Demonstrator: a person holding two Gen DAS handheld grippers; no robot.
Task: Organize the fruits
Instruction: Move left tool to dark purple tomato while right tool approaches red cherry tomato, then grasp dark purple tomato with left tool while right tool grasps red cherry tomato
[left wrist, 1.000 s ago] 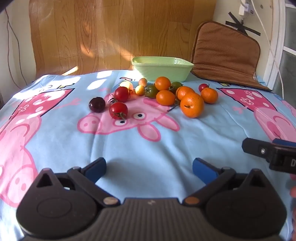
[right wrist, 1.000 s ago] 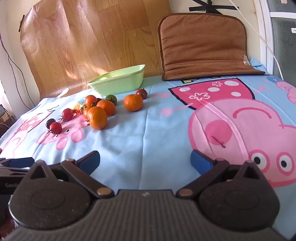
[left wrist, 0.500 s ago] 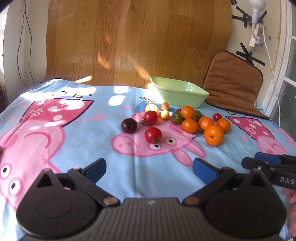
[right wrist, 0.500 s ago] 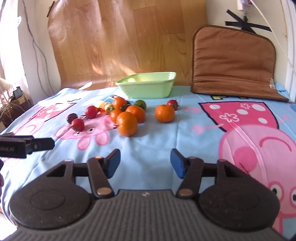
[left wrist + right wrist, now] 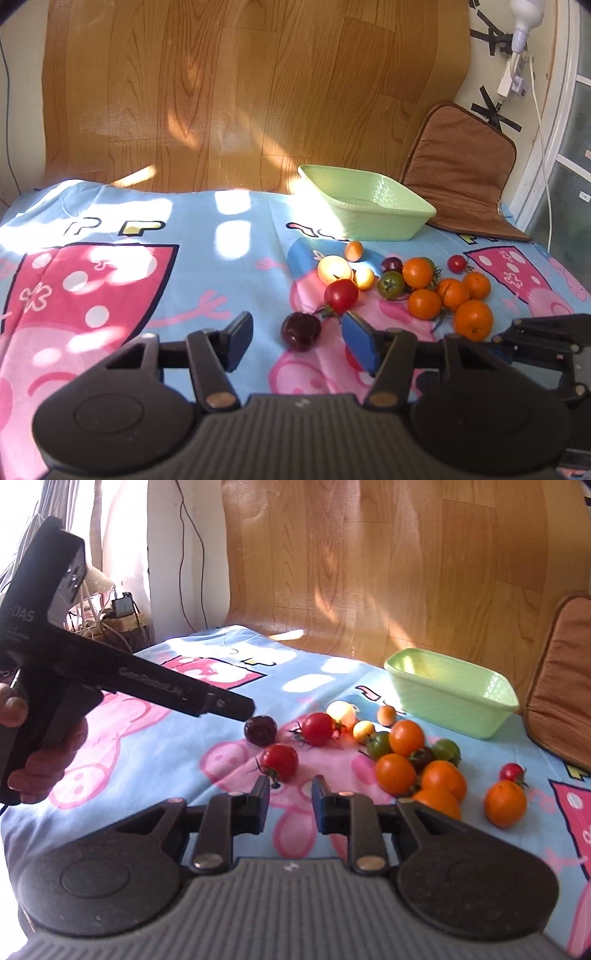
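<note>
Both grippers are hovering over the bed-sheet-looking cloth (image 5: 221, 280), which is light blue cotton with big pink cartoon pigs printed on it. The left gripper (image 5: 297, 338) has its jaws closing, about half spread, and the dark purple tomato (image 5: 300, 331) sits in the gap between the blue pads as the left camera sees it, though neither pad is pressing on it. From the right camera that gripper's black tip is just beside the same tomato, and you can see the person's hand (image 5: 40, 746) wrapped round its handle. The right gripper (image 5: 290, 799) is closing too, pads nearly together with only a narrow slot left, and nothing in it; a glossy red tomato (image 5: 279, 761) with a green stem lies just past its tips. The fruit is all loose in a cluster on the cloth: another shiny red tomato (image 5: 318, 728), a pale yellow one (image 5: 341, 712), a green one (image 5: 390, 283), a bunch of dimpled round oranges (image 5: 424, 303) bunched up touching each other, plus one orange (image 5: 505, 802) off to the side with a small red tomato (image 5: 512, 771) by it. Behind them is an empty mint-green rectangular plastic bowl (image 5: 380, 221) with sloped walls, next to a brown quilted cushion (image 5: 461, 177) leaning on the wall, and a wood-grain vinyl sheet (image 5: 236, 92) as backdrop.
</note>
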